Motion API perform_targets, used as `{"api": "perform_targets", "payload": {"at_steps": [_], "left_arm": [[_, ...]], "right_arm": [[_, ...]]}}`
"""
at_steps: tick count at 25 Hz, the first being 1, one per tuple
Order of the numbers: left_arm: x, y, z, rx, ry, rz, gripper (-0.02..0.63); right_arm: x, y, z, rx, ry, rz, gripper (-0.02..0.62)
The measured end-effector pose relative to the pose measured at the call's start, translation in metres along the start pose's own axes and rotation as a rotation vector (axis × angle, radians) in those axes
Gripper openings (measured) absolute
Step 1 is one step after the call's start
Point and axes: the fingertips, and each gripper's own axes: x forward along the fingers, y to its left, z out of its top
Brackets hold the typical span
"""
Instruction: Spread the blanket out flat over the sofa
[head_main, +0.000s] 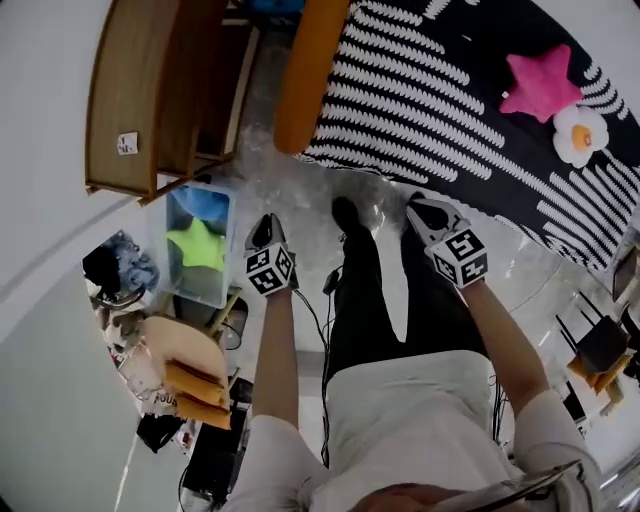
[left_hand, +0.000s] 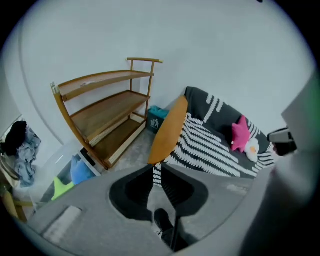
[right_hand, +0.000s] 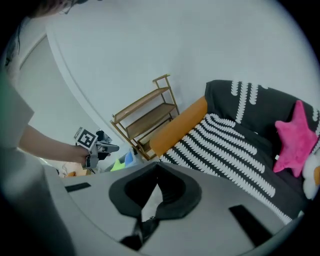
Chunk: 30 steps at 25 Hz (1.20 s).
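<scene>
The black blanket with white stripes (head_main: 450, 110) lies spread over the sofa, seat and backrest; it also shows in the left gripper view (left_hand: 210, 147) and the right gripper view (right_hand: 235, 145). Both grippers hang in the air in front of the sofa, clear of the blanket. My left gripper (head_main: 265, 233) (left_hand: 157, 167) has its jaws a narrow gap apart with nothing between them. On my right gripper (head_main: 428, 213) (right_hand: 157, 162) the fingertips meet, and it holds nothing. The left gripper (right_hand: 100, 147) also appears in the right gripper view.
An orange bolster (head_main: 308, 70) lies along the sofa's left end. A pink star cushion (head_main: 540, 85) and a white flower cushion (head_main: 580, 135) rest on the blanket. A wooden shelf (head_main: 150, 90) stands at left, with a clear bin (head_main: 200, 285) of soft toys before it.
</scene>
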Motion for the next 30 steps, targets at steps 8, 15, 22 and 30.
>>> {"api": "perform_targets", "payload": {"at_steps": [8,15,22,30], "left_arm": [[-0.091,-0.030,0.076,0.044,-0.065,-0.061,0.051],[-0.159,-0.086,0.142,0.033,-0.134,-0.204,0.049],[-0.221,-0.155,0.199,0.116,-0.208,-0.366,0.043],[-0.294,-0.238,0.243,0.307,-0.314,-0.535,0.040]], "right_arm": [[-0.077,0.019,0.077,-0.032,-0.099,-0.081,0.005],[-0.144,0.023,0.138,-0.019,-0.221,-0.171,0.005],[-0.218,0.050,0.180,-0.013,-0.327,-0.232,0.005],[-0.298,0.081,0.196,-0.022,-0.460,-0.275,0.005]]}}
